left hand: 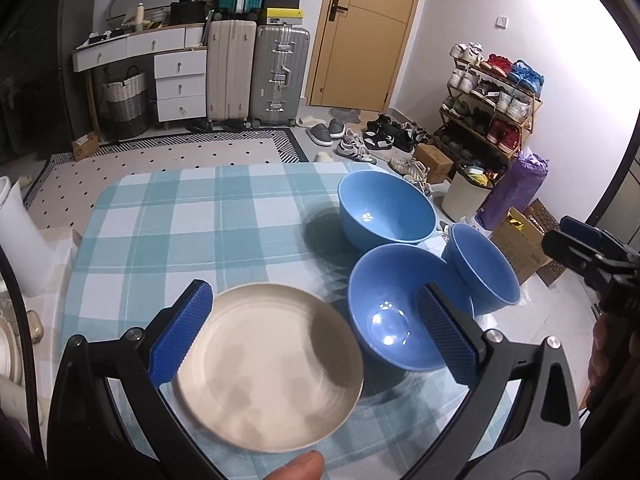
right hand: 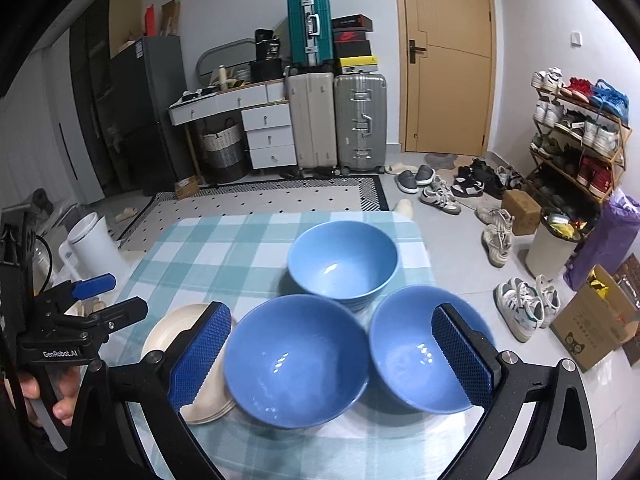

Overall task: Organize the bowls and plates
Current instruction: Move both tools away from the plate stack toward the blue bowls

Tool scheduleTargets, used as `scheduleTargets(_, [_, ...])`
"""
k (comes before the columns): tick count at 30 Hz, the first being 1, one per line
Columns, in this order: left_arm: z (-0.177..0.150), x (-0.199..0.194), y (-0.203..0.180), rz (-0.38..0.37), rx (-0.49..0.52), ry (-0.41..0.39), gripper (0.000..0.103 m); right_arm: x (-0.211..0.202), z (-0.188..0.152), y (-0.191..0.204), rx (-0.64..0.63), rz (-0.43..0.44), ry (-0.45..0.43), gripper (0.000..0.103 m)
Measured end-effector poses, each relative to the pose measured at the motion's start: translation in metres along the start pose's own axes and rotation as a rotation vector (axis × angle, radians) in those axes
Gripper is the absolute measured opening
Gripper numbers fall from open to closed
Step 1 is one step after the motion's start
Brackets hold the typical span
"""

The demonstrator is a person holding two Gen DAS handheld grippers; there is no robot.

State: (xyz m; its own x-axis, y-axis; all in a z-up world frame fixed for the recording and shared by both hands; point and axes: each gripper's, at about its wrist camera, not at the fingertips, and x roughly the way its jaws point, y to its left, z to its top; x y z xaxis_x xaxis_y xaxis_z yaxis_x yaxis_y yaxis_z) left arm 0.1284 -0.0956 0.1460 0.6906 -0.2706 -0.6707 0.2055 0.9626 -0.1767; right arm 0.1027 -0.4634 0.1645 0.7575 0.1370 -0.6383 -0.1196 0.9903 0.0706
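A cream plate (left hand: 268, 368) lies on the checked tablecloth (left hand: 180, 224), on top of a stack of like plates, as the right wrist view (right hand: 168, 328) shows. Three blue bowls stand to its right: a far one (left hand: 386, 208), a near one (left hand: 396, 316) and one at the table's right edge (left hand: 486, 270). My left gripper (left hand: 316, 332) is open and empty above the plate and near bowl. My right gripper (right hand: 332, 344) is open and empty above the near bowl (right hand: 296, 360) and right bowl (right hand: 416, 348); the far bowl (right hand: 342, 260) lies beyond.
The table is small, with the floor close past its far and right edges. A white bin (right hand: 94, 240) stands left of the table. Shoes (right hand: 440, 196), a cardboard box (right hand: 596, 320) and a shoe rack (right hand: 576, 132) are on the right. Suitcases (right hand: 336, 116) and drawers stand at the back.
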Motion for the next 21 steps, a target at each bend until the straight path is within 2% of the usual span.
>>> scheduleTargets(15, [0.05, 0.076, -0.004, -0.017, -0.012, 0.034, 0.102, 0.028, 0.048, -0.051, 0.041, -0.008, 0.002, 0.102])
scheduleTargets(21, [0.068, 0.102, -0.01, -0.021, -0.015, 0.049, 0.102, 0.051, 0.065, -0.075, 0.098, 0.016, 0.049, 0.102])
